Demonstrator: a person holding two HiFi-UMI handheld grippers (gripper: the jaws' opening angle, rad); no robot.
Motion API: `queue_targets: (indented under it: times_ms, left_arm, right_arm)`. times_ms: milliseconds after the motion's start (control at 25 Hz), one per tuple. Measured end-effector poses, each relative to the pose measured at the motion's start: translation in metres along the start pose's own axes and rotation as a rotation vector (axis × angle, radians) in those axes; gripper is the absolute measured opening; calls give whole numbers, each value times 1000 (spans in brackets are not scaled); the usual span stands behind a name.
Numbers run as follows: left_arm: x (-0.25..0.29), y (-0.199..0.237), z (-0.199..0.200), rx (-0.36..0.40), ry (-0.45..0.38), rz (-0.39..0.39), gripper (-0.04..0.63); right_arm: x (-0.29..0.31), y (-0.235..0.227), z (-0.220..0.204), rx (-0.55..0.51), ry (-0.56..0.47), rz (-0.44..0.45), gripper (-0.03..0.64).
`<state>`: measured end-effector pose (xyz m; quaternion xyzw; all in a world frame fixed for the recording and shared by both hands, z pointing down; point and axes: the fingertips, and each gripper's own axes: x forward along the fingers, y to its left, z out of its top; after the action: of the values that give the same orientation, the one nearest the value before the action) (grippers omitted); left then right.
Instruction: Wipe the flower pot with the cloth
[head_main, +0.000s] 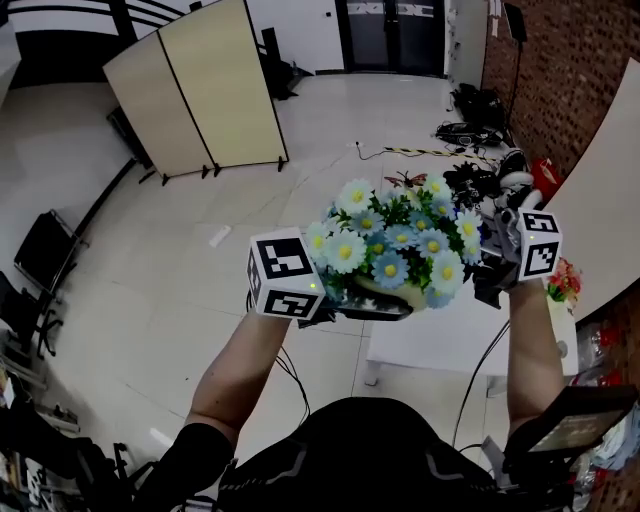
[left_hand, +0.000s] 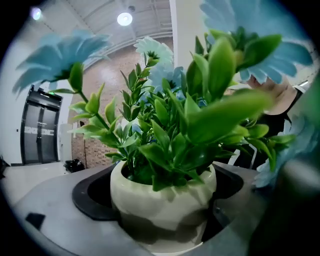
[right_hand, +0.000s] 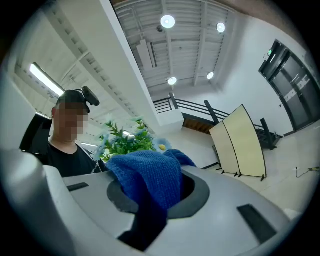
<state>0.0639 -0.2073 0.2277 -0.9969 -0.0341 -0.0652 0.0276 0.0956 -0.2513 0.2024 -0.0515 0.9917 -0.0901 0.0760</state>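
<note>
Blue cloth clamped in right gripper jaws, flower pot clamped in left gripper jaws: pre-wipe hold, next move likely pressing cloth onto pot wall

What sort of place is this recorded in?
Probably a big indoor lab or studio hall: a glossy pale floor, a beige folding partition, a brick wall, and cables and equipment piled near it.

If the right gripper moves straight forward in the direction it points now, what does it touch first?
Probably the plant's flowers, just beyond the blue cloth held in the right gripper; the depth is unclear.
</note>
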Motion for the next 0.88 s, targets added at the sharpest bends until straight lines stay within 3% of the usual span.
queue_targets:
  times_ms: [240,440,880]
  left_arm:
    - [6,14,-11,-24,-11,39,549]
    - [10,19,-19,-57,-17,52,549]
    - [14,22,-21,-67,-30,33,549]
  right_arm:
    - [-16,22,-13,-30,-11,-72,75]
    - [-18,52,-33,-84,40,-151,75]
    - [14,91,-43,-103,68,-177,75]
